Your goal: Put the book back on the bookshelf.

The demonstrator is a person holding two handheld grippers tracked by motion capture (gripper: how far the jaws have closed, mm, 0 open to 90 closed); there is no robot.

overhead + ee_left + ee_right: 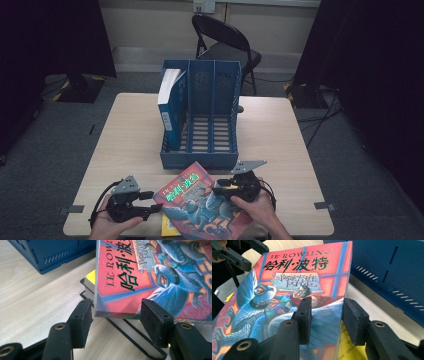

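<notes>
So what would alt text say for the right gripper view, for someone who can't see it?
Two black jaws of the right gripper pinch the edge of a red-and-blue illustrated book, one above the cover, one below. A blue file rack stands behind on a pale wooden table.

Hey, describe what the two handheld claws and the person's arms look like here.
Both are black two-jaw tools. The left claw and right claw each carry a grey three-cornered plate on top and trail a black cable. The jaws end in flat black rectangular pads with small holes, pinned with brass-coloured rivets. The forearms are bare, no sleeves.
</notes>
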